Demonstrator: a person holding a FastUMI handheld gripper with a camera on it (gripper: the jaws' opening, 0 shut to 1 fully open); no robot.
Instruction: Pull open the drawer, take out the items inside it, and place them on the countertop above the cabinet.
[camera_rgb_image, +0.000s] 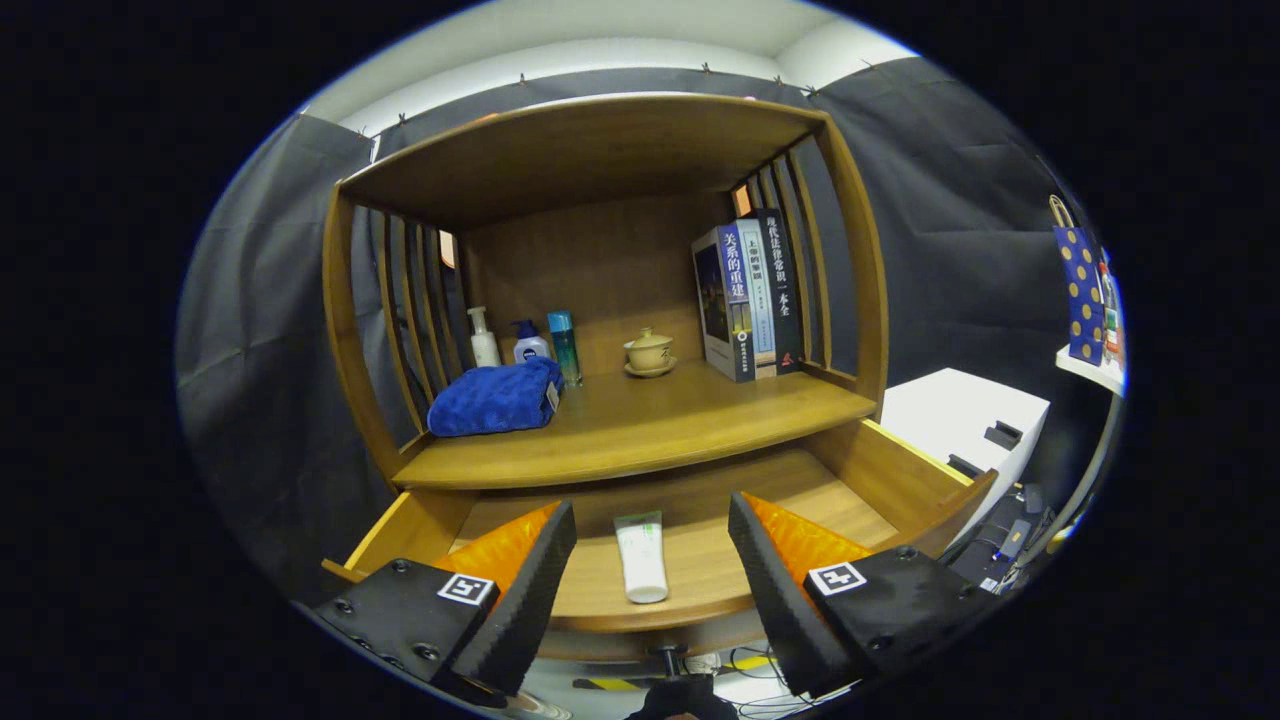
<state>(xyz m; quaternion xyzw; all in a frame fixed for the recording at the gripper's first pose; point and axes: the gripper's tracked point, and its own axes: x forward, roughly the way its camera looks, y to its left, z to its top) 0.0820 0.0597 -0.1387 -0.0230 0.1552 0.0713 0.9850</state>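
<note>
Tube (641, 556) lengthwise in open drawer (880, 470), between spread tongs (652, 570).

drawer (880, 480): pulled open, wooden; a white tube (641, 556) lies flat on its floor, between the spread fingers of the gripper (652, 570)
countertop (650, 425): wooden; carries a folded blue towel (495, 398), three bottles (525, 345), a lidded cup on a saucer (650, 352), upright books (748, 300)

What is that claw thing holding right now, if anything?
Nothing. The gripper is open, its fingers apart on either side of a white tube lying in the open drawer.
</note>
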